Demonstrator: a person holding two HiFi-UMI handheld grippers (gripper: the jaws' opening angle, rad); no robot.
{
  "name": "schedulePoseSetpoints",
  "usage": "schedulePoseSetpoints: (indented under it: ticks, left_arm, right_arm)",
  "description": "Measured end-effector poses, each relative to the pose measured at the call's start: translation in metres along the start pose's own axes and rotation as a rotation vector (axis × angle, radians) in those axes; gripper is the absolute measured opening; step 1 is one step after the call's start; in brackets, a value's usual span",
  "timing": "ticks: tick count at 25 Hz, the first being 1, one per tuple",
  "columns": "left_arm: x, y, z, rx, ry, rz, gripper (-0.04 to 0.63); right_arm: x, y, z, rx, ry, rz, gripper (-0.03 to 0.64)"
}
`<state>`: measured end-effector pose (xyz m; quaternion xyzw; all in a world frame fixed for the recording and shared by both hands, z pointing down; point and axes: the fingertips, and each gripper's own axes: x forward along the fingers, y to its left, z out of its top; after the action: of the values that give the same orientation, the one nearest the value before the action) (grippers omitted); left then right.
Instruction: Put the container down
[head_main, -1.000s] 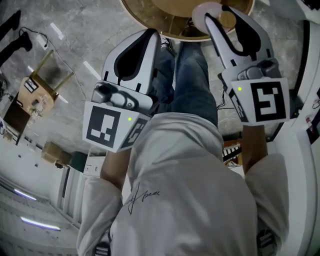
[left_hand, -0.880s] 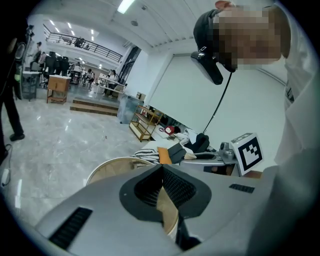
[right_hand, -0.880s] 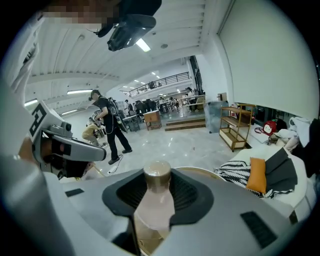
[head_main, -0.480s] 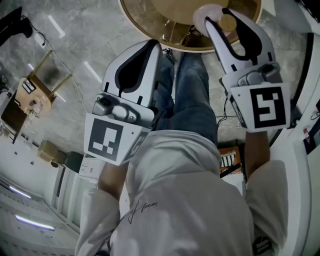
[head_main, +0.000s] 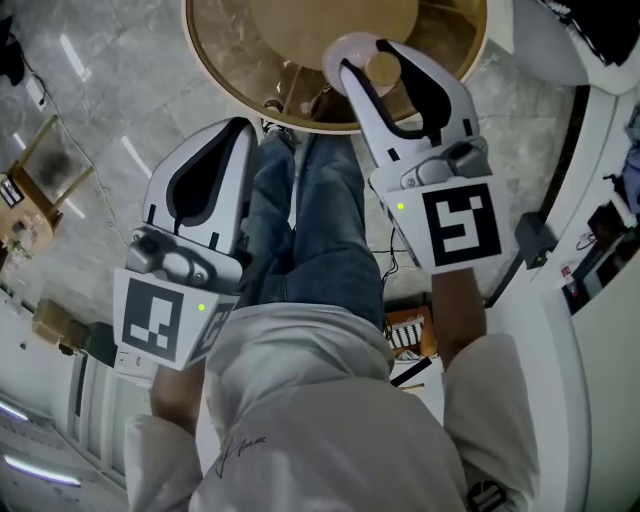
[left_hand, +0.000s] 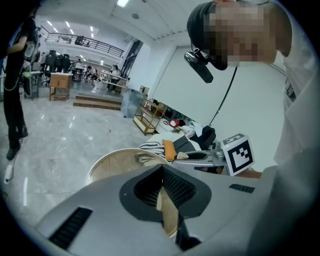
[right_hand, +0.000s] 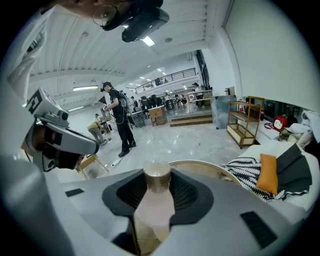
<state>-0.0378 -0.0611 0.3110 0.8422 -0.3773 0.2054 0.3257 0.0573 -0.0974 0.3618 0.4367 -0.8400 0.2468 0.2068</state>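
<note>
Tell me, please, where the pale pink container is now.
The pale pink tan-capped container is upper centre in the head view, clamped in the right tongs over the near edge of the round wooden table.

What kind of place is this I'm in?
Likely a big open indoor hall used as a workspace: glossy stone floor, an upper-level railing, and people around desks far back.

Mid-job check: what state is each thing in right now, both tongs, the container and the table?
Left tongs: shut, nothing between them.
Right tongs: shut on the container.
Container: capped, gripped, over the round table, not yet released.
Round table: nothing set down on the part that shows.
</note>
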Motion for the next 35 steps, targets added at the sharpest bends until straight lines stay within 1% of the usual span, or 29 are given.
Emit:
schedulePoseSetpoints:
  ticks: [11,16,22,26,30,35]
  left_arm:
    - [0.019,0.013,-0.021,-0.037,0.027,0.01,0.017]
    - [0.027,0.018,-0.027,-0.039,0.037,0.029,0.017]
    - [0.033,0.024,-0.041,-0.073,0.051,0.036,0.017]
    - [0.035,0.028,-0.05,-0.088,0.06,0.037,0.017]
    - [0.039,0.03,-0.056,-0.124,0.042,0.036,0.017]
    - [0.04,0.039,-0.07,-0.134,0.074,0.059,0.017]
  right_arm:
    - [0.031,-0.02,-0.025,0.004,0.02,-0.007,0.146]
    - [0.044,-0.029,-0.037,0.002,0.016,-0.008,0.146]
    - [0.059,-0.034,-0.055,0.004,0.029,-0.005,0.146]
    - [0.071,-0.039,-0.064,-0.013,0.044,-0.008,0.146]
    - [0.083,-0.043,-0.074,-0.027,0.051,-0.004,0.146]
    - [0.099,-0.045,-0.086,-0.059,0.067,0.005,0.146]
